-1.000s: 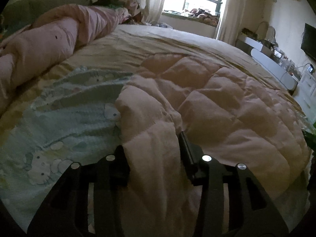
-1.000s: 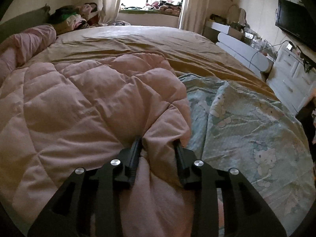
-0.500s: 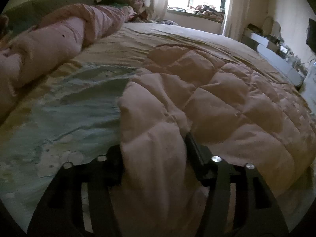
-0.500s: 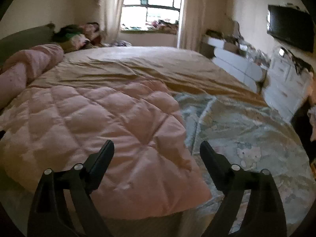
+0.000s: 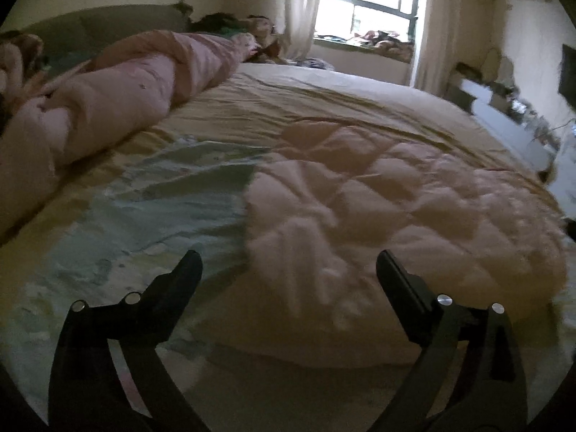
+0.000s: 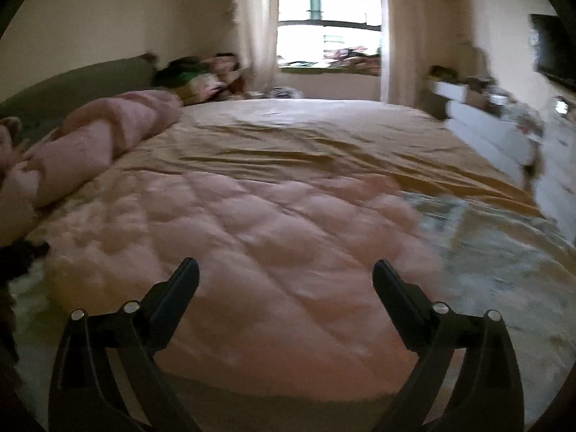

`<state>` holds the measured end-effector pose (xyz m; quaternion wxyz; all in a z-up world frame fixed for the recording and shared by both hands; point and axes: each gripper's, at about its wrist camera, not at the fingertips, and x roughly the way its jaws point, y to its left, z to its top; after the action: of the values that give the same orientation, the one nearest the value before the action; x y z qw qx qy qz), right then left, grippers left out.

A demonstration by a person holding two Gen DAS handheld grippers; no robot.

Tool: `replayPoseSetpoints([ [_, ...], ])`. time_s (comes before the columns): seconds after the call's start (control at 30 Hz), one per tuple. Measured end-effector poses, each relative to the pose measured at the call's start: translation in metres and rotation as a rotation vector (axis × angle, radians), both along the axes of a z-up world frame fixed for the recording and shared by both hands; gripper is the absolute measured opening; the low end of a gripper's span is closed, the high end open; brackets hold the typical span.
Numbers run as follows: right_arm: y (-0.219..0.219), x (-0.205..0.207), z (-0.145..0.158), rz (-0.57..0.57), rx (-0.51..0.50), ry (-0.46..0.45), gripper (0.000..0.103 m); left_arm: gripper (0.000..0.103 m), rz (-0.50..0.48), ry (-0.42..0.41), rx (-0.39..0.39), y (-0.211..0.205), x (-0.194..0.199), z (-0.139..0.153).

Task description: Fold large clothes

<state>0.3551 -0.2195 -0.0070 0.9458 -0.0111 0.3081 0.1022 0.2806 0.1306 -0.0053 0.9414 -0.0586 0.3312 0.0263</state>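
One pink quilted garment (image 5: 396, 208) lay folded on the bed (image 6: 324, 136), its near edge by the bed's near side, bare tan sheet beyond. One rolled pink quilt (image 5: 118, 108) lay along the headboard. Two grippers, left gripper (image 5: 288, 270) and right gripper (image 6: 284, 277), had just opened wide and released the garment they pinched a second earlier.

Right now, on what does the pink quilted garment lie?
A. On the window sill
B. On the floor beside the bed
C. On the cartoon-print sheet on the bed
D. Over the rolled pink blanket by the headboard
C: the pink quilted garment lies spread on the cartoon-print sheet, which shows at its side on the bed.
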Motion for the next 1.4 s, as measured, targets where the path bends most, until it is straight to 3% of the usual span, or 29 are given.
replayPoseSetpoints([
  [0.17,0.077,0.059,0.002,0.126,0.015,0.087,0.081,0.091,-0.098,0.035,-0.026,-0.031,0.003,-0.008],
  [0.33,0.155,0.128,-0.013,0.228,0.045,0.283,0.075,0.093,-0.143,0.129,-0.041,-0.048,0.016,-0.035],
  [0.47,0.2,0.172,-0.033,0.201,-0.081,0.388,0.076,0.094,-0.142,0.131,-0.051,-0.048,0.018,-0.043],
  [0.63,0.217,0.217,-0.072,0.162,-0.143,0.578,0.086,0.094,-0.143,0.129,-0.058,-0.045,0.018,-0.041],
  [0.7,0.216,0.224,-0.081,0.149,-0.14,0.61,0.091,0.094,-0.145,0.13,-0.06,-0.045,0.019,-0.041],
  [0.87,0.213,0.224,-0.096,0.124,-0.125,0.576,0.095,0.094,-0.15,0.129,-0.072,-0.047,0.018,-0.04],
  [1.0,0.206,0.209,-0.089,0.117,-0.1,0.506,0.095,0.094,-0.147,0.129,-0.105,-0.044,0.015,-0.037],
  [1.07,0.194,0.198,-0.074,0.113,-0.039,0.439,0.094,0.094,-0.146,0.118,-0.123,-0.041,0.013,-0.032],
  [1.13,0.169,0.184,-0.052,0.066,0.088,0.372,0.095,0.094,-0.141,0.106,-0.122,-0.039,0.012,-0.031],
  [1.23,0.137,0.169,-0.025,0.03,0.219,0.327,0.095,0.094,-0.134,0.104,-0.136,-0.036,0.011,-0.029],
  [1.4,0.098,0.133,0.024,0.041,0.307,0.22,0.098,0.094,-0.114,0.073,-0.126,-0.031,0.006,-0.015],
])
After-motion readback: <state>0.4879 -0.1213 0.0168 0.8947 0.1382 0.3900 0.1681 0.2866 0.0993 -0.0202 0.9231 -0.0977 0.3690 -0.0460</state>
